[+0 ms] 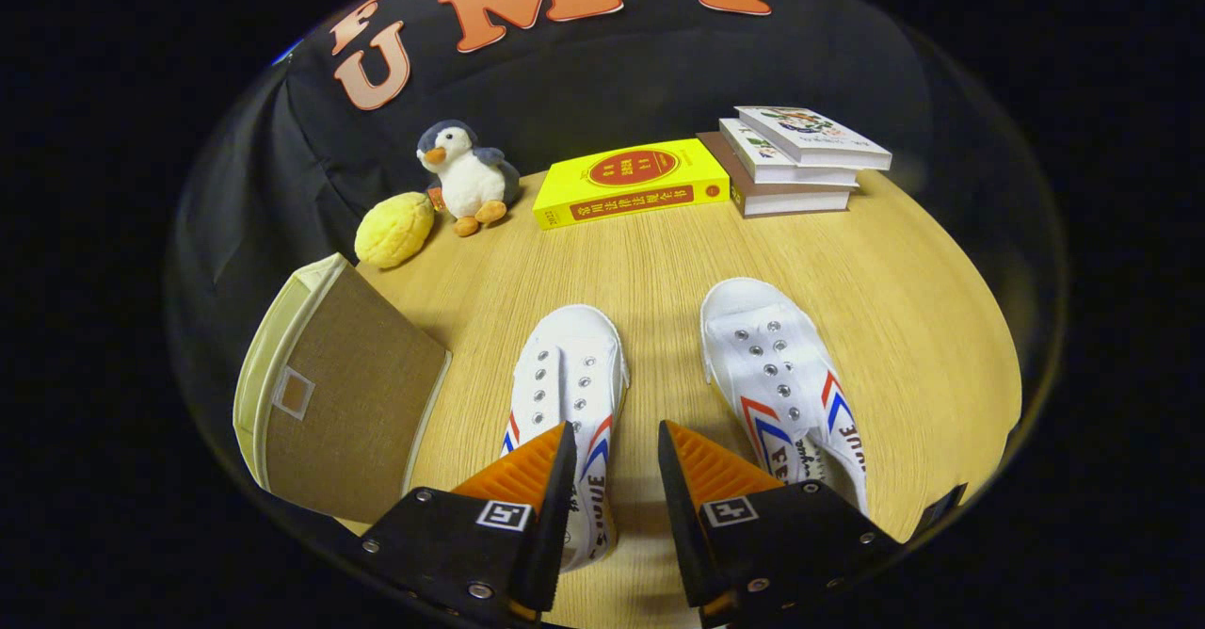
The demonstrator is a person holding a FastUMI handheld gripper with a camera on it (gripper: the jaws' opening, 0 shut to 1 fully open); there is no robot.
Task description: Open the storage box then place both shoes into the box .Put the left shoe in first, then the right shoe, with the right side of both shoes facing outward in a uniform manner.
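On the table (659, 262): white shoes (574, 375), striped sides | storage box (348, 403) lid down | gripper (617, 450) spread, empty

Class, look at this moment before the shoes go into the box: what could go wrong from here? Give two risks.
1. The storage box looks closed, yet the open gripper hangs over the shoe nearest the box; grabbing now may skip the opening step.
2. The second shoe lies close beside it, so the order could get mixed up.
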